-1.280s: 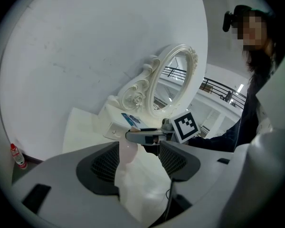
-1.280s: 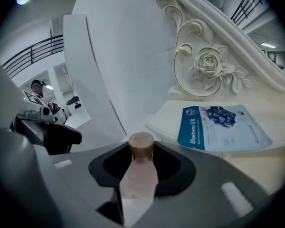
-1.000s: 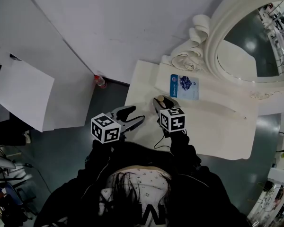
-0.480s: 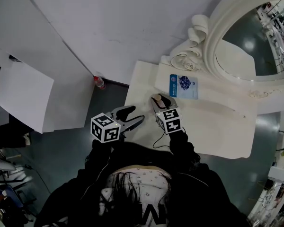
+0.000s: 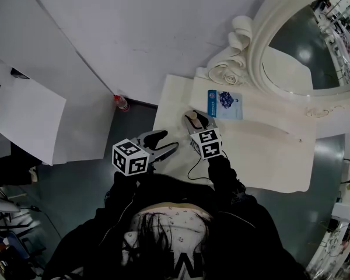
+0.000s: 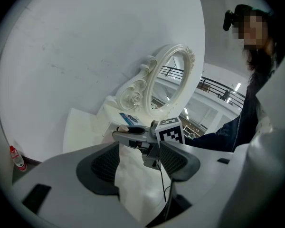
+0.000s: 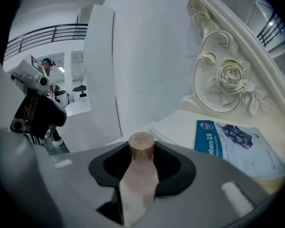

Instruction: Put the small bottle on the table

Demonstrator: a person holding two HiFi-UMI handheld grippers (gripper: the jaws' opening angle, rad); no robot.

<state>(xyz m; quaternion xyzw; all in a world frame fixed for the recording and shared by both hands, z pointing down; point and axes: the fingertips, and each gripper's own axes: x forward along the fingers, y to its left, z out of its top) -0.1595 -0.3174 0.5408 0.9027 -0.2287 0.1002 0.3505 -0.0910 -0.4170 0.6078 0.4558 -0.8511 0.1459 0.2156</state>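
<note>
A small pink bottle (image 7: 140, 171) with a gold cap stands upright between the pads of my right gripper (image 7: 142, 166), which is shut on it. In the head view this gripper (image 5: 193, 121) holds the bottle (image 5: 192, 119) over the left part of the white table (image 5: 268, 156). Whether the bottle's base touches the tabletop is hidden. My left gripper (image 5: 163, 144) hovers off the table's left edge, open, with nothing between its fingers. Its own view (image 6: 137, 163) looks across at the right gripper (image 6: 133, 133) and the bottle's cap (image 6: 123, 128).
A blue and white leaflet (image 5: 226, 104) lies on the table just beyond the bottle, in front of a large mirror in an ornate white frame (image 5: 259, 51). A red-capped bottle (image 5: 122, 102) stands on the dark floor by the wall. White panels (image 5: 29, 115) lean at the left.
My right gripper has rolled about its own axis and shifted slightly left and farther onto the table, still gripping the bottle. The left gripper has stayed put.
</note>
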